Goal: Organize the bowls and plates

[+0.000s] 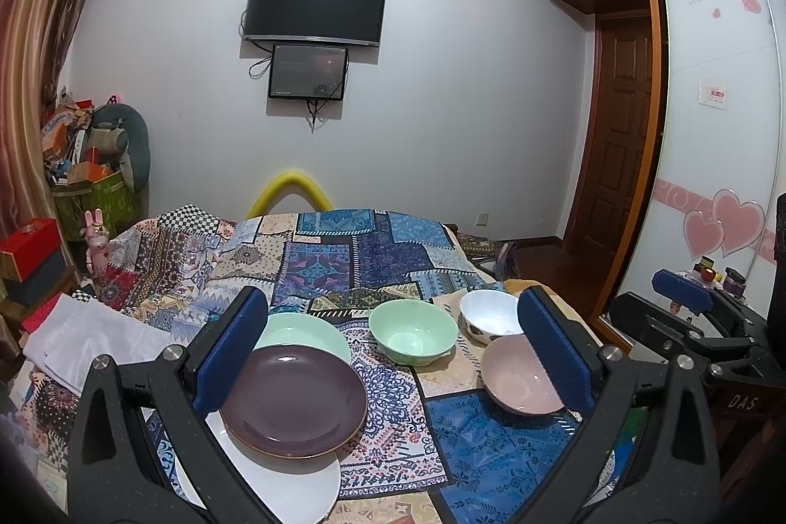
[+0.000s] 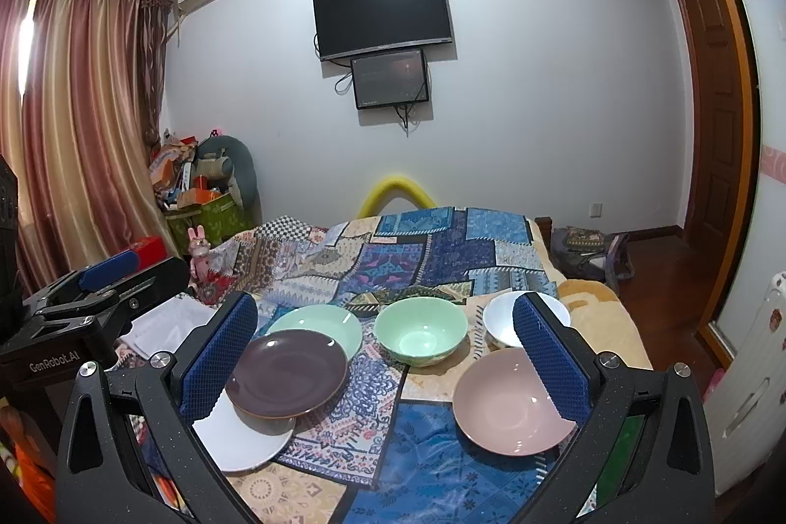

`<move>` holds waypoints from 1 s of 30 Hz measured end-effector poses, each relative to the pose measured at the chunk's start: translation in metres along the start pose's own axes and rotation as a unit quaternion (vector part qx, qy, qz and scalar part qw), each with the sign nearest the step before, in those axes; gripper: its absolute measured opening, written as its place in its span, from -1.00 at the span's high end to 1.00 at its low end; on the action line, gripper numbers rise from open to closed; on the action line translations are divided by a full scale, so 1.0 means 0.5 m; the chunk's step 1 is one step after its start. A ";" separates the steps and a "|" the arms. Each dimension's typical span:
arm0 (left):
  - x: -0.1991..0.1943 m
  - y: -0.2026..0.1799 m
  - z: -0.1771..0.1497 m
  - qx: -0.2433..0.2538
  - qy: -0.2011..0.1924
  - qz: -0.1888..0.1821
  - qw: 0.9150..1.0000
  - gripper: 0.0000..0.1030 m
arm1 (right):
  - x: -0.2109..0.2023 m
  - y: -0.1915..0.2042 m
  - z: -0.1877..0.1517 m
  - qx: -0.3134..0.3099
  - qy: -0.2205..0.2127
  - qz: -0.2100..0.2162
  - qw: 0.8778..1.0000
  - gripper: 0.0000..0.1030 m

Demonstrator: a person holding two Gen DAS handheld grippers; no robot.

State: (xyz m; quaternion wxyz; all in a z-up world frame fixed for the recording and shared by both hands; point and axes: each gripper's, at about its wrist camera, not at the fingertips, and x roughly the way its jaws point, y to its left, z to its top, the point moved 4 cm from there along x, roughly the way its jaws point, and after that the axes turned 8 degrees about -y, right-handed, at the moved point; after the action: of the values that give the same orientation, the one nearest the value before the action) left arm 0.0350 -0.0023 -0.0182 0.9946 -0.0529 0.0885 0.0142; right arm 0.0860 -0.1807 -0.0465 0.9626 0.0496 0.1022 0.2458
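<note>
On the patchwork cloth (image 1: 383,416) a purple plate (image 1: 294,401) rests partly on a white plate (image 1: 275,489) and overlaps a pale green plate (image 1: 304,330). A green bowl (image 1: 412,335), a white bowl (image 1: 489,315) and a pink bowl (image 1: 520,381) stand to the right. My left gripper (image 1: 393,357) is open and empty above them. In the right wrist view I see the purple plate (image 2: 287,374), white plate (image 2: 245,440), green plate (image 2: 319,322), green bowl (image 2: 420,330), white bowl (image 2: 506,322) and pink bowl (image 2: 511,401). My right gripper (image 2: 388,357) is open and empty.
The cloth covers a bed that runs back to a white wall with a TV (image 1: 314,6). A folded white cloth (image 1: 88,340) lies at the left. Boxes and a green bin (image 1: 93,190) stand at the far left. A wardrobe (image 1: 712,131) and door are at the right.
</note>
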 end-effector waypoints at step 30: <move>0.170 0.213 -0.170 -0.025 0.116 0.029 0.993 -1.00 | 0.204 0.032 -0.161 0.018 0.145 0.032 0.989 -0.97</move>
State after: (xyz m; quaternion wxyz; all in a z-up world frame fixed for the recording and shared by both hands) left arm 0.0997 0.0960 -0.1275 0.9752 -0.0765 0.2041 0.0394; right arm 0.1486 -0.1137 -0.1401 0.9284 0.0336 0.2433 0.2789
